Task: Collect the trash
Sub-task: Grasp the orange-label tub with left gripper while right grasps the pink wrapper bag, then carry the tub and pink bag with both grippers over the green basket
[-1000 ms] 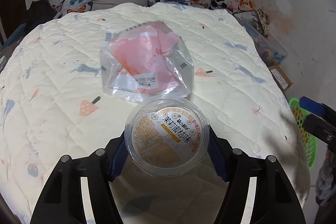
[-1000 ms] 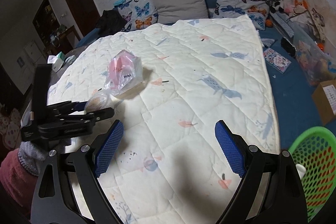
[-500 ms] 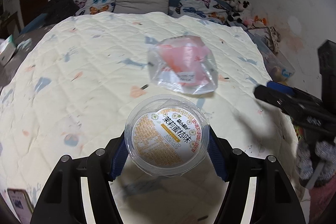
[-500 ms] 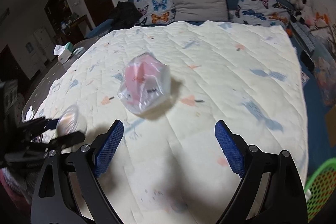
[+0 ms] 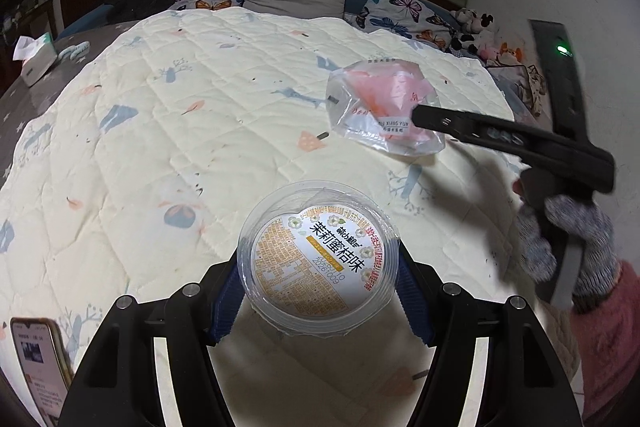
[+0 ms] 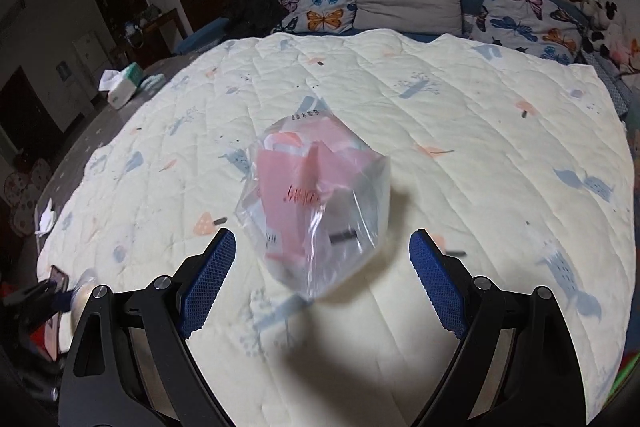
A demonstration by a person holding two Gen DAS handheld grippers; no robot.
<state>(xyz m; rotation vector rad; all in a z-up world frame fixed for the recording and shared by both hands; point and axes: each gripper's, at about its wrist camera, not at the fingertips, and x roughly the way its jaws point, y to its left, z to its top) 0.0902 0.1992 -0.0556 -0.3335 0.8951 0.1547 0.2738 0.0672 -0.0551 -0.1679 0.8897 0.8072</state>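
Observation:
My left gripper [image 5: 319, 295] is shut on a clear plastic cup [image 5: 318, 263] with a white and orange printed lid, its blue pads pressed on both sides. A crumpled clear bag with pink wrapping inside [image 5: 382, 109] lies on the quilted bed cover. In the right wrist view this bag [image 6: 316, 203] sits just ahead of my right gripper [image 6: 322, 263], whose jaws stand wide open on either side of the bag's near end without touching it. From the left wrist view the right gripper's black fingers [image 5: 500, 135] reach over the bag, held by a gloved hand [image 5: 568, 239].
A cream quilt [image 6: 460, 155] covers the bed, with butterfly pillows [image 6: 324, 3] and a grey cushion [image 6: 404, 3] at its head. A phone [image 5: 38, 355] lies at the near left edge. A tissue box [image 6: 124, 87] sits on the far left. A green basket rim [image 6: 628, 359] shows at the right.
The right gripper has moved leftward across the bed until the pink bag lies between its open jaws. The left gripper has shifted left with the cup, so the bag now appears to its right.

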